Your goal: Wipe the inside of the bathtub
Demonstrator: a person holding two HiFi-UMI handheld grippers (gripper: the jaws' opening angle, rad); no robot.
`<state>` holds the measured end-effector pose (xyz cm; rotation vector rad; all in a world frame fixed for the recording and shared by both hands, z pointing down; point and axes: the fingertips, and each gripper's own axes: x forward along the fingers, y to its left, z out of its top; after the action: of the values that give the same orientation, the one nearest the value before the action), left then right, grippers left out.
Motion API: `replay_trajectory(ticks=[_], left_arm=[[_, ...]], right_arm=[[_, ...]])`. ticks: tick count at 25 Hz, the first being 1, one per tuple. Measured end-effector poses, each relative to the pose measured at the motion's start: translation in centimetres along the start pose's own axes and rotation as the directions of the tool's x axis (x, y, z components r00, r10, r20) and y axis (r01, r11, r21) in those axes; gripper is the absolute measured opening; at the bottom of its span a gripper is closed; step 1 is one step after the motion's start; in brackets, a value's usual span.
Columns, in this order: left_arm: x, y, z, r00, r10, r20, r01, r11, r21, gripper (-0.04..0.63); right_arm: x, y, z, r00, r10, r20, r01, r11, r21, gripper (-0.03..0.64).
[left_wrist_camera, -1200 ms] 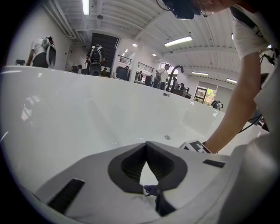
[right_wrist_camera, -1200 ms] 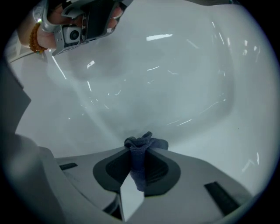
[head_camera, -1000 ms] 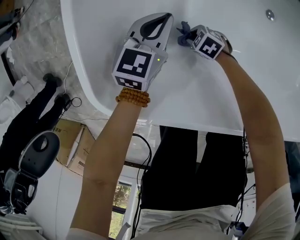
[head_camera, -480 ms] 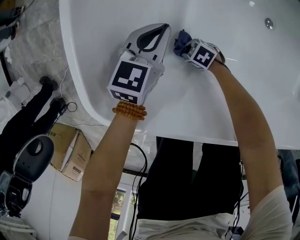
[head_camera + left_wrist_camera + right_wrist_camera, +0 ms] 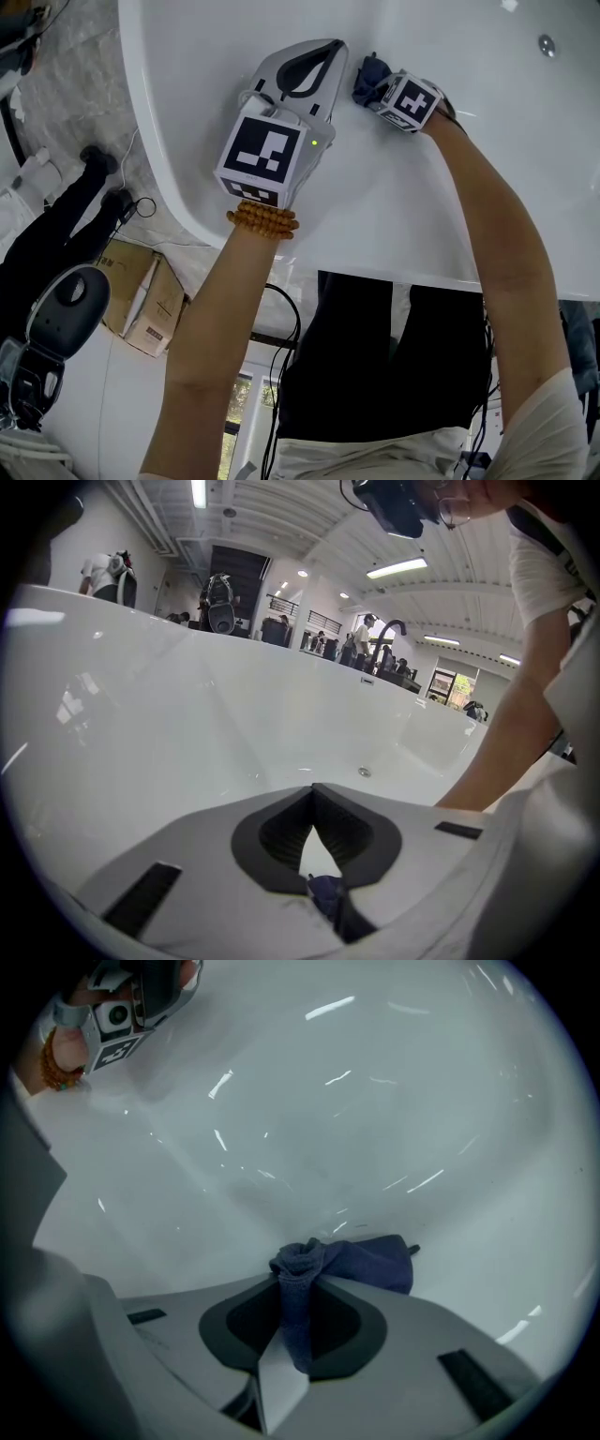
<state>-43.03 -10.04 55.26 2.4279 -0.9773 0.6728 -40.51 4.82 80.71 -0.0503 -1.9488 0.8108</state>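
Dark blue cloth (image 5: 361,1262) — pinched in right hand-held gripper (image 5: 298,1283), bunched ahead of its tips against bathtub (image 5: 450,187) inner wall, toward the curved end. Left hand-held gripper (image 5: 314,794) — pressed together, empty, just beside, on the cloth's left.

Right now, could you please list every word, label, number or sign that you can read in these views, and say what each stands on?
No text can be read in any view.
On the cardboard box, head view: print and a barcode-like label, too small to read.
On the cube of the left gripper: a square marker pattern, no letters.
On the cube of the right gripper: the same.
On the blue cloth and the bathtub: no print seen.
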Motion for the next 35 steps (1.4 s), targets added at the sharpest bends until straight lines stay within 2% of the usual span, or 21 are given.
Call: replay_trajectory(ticks=[7, 15, 20, 27, 30, 35], left_arm=[[-1.5, -0.2, 0.1, 1.0, 0.004, -0.011, -0.004, 1.0, -0.005, -0.003], [-3.8, -2.2, 3.8, 1.0, -0.012, 0.003, 0.012, 1.0, -0.019, -0.003], [-6.0, -4.0, 4.6, 1.0, -0.021, 0.0, 0.021, 0.999, -0.032, -0.004], [-8.5, -5.9, 5.4, 1.0, -0.011, 0.004, 0.011, 0.999, -0.049, -0.003], [-8.5, -5.3, 6.0, 1.0, 0.001, 0.01, -0.001, 0.998, -0.069, -0.004], [-8.4, -5.6, 5.9, 1.0, -0.002, -0.002, 0.001, 0.996, -0.087, -0.003]], right_arm=[[-1.7, 4.0, 1.2, 0.993, 0.111, 0.039, -0.112, 0.994, 0.018, 0.08], [-8.3, 10.9, 4.4, 0.965, 0.249, 0.087, -0.247, 0.969, -0.026, 0.08], [-12.6, 15.7, 4.9, 0.949, 0.297, 0.107, -0.293, 0.955, -0.055, 0.08], [-19.8, 22.8, 4.7, 0.918, 0.352, 0.185, -0.337, 0.935, -0.108, 0.08], [-22.6, 24.5, 5.3, 0.9, 0.385, 0.203, -0.363, 0.921, -0.139, 0.08], [-25.0, 25.8, 4.9, 0.895, 0.401, 0.197, -0.372, 0.913, -0.165, 0.08]])
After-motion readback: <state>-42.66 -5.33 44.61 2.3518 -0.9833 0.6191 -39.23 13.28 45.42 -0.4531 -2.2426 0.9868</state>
